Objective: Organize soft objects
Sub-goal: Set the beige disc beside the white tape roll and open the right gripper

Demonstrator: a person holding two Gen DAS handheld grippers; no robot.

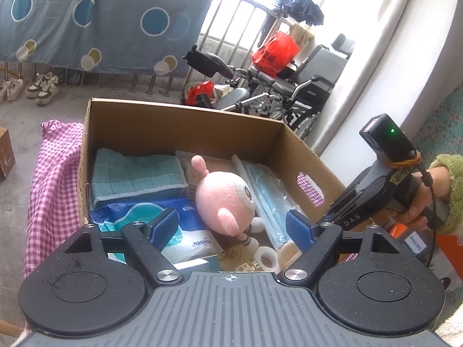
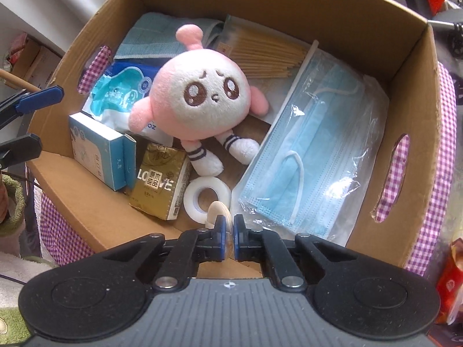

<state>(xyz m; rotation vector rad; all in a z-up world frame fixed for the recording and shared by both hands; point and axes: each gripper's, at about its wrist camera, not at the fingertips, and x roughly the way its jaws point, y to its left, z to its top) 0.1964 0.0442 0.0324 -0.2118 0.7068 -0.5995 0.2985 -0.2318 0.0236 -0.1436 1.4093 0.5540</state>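
Observation:
A cardboard box [image 2: 411, 66] holds a pink plush doll [image 2: 202, 98], a pack of blue face masks [image 2: 315, 150], a folded teal towel [image 2: 150, 43], a blue wipes pack [image 2: 115, 92], a white tape roll [image 2: 199, 199] and small cartons. My right gripper [image 2: 227, 231] is over the box's near edge, shut on a beige round puff [image 2: 215, 212]. My left gripper [image 1: 231, 227] is open and empty above the box, with the doll [image 1: 225, 196] between its fingers' line of sight. The puff also shows in the left wrist view [image 1: 288, 250].
The box [image 1: 185, 121] stands on a pink checked cloth [image 1: 55, 185]. A wheelchair [image 1: 289, 86] with a red bag, shoes [image 1: 43, 88] and a hanging blue sheet stand beyond. A gold carton [image 2: 159, 185] and a blue-white carton [image 2: 101, 150] lie in the box.

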